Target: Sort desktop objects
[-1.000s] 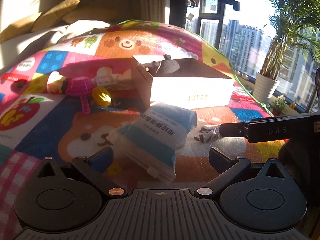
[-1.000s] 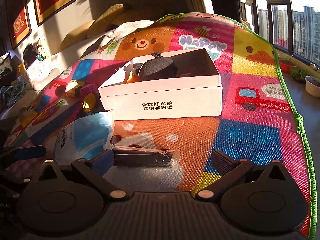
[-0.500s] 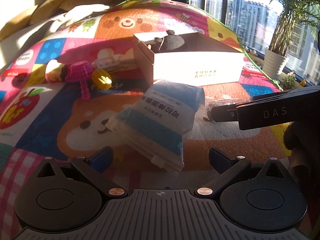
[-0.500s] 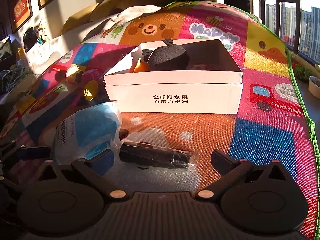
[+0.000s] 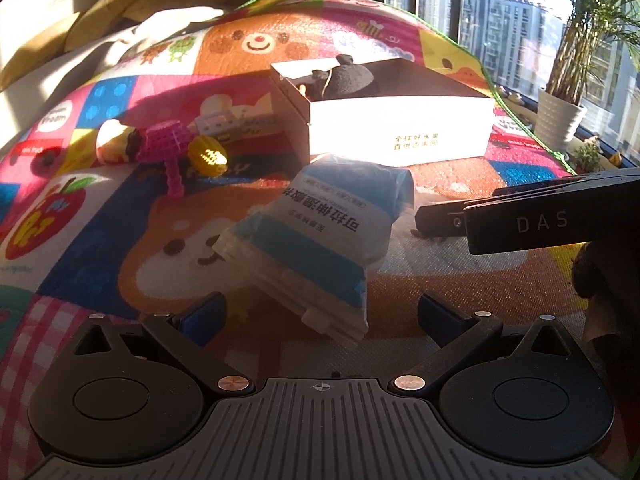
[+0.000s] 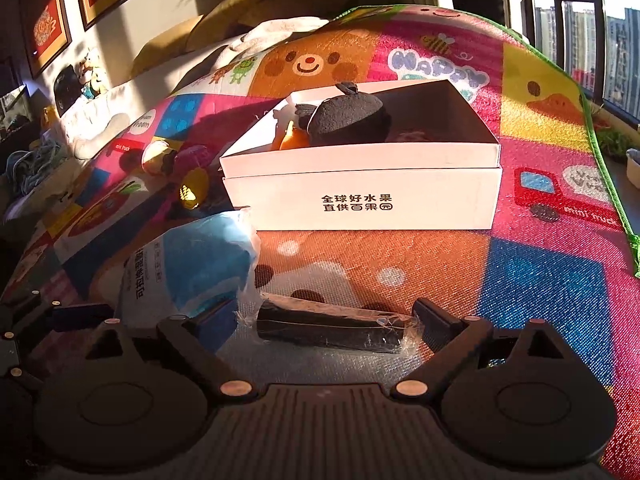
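The right gripper (image 6: 326, 320) stands wide, and its jaws have just been closing in on the black wrapped roll (image 6: 330, 326) that lies crosswise between them on the play mat (image 6: 540, 280). The right fingertip looks to be at the crinkled wrapper end, while the left one is still apart from the roll, so nothing is held yet. To do this well, the pads should meet the dark body of the roll and not only the loose clear film, which is likely to slip or tear free. Coming down a little nearer the mat before closing would help seat it.

The blue and white packet (image 5: 320, 240) lies just left of the roll, touching or almost touching the left fingertip (image 6: 218, 314); closing could catch its plastic edge. The left gripper (image 5: 320, 312) hovers wide over that packet, empty. The white box (image 6: 360, 188), already holding a dark plush toy (image 6: 348, 118), sits just beyond, the likely destination.
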Tool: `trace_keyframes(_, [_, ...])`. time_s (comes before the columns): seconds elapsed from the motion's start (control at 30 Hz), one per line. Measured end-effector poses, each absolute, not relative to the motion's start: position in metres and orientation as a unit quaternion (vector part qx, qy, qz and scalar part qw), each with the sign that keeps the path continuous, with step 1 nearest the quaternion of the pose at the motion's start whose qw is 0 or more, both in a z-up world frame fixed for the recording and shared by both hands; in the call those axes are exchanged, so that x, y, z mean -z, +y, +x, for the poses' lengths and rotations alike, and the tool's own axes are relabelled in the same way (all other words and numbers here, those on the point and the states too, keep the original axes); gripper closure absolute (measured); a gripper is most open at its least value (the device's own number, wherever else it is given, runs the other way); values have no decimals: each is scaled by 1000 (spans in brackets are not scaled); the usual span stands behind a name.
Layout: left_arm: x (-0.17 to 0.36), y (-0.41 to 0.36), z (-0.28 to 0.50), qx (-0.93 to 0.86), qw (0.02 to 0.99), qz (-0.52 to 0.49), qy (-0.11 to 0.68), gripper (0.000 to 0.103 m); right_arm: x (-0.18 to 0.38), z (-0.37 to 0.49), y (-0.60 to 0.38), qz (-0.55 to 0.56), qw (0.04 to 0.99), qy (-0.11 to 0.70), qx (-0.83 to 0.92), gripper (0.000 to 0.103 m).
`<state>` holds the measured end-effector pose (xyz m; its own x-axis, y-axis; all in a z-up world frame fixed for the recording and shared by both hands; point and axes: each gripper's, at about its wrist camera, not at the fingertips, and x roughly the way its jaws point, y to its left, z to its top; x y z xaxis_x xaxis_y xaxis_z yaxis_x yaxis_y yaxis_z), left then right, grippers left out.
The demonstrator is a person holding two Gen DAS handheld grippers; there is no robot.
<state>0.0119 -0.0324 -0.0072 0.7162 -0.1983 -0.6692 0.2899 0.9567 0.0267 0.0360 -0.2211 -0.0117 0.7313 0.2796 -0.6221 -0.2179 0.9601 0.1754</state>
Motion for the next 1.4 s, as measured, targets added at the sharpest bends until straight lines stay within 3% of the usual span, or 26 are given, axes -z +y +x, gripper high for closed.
trace_keyframes(0.23, [-20,-37,6,174,940,99,275,0,-1,5,-245,14,934,336,-124,17])
trace_keyframes(0.43, [-9,-47,44,183,931,112,296,0,-12,-17,-247,-12,931,349,-104,17])
trace_keyframes(0.47, [-8,-45,47,187,930,98,301,4,-15,-20,-245,-12,930,351,-107,17])
trace_keyframes(0.5, [-7,-43,48,186,930,90,303,21,-19,-24,-244,-14,930,350,-111,17])
trace_keyframes(0.53, [-8,-43,47,184,930,92,305,32,-22,-28,-242,-17,930,349,-115,17])
trace_keyframes(0.7, [-17,-41,20,207,927,99,297,46,-36,-43,-239,-43,932,338,-121,17])
trace_keyframes(0.87, [-60,-46,-15,221,941,115,227,47,-65,-49,-251,-53,948,295,-110,17])
trace_keyframes(1.07, [-118,-68,3,220,955,132,147,47,-126,-28,-274,-27,970,215,-107,17])
trace_keyframes(1.33, [-122,-108,73,229,952,166,117,48,-170,76,-293,28,976,186,-111,17])
trace_keyframes(1.4, [-116,-118,94,225,952,183,96,43,-168,108,-292,40,975,193,-107,17])
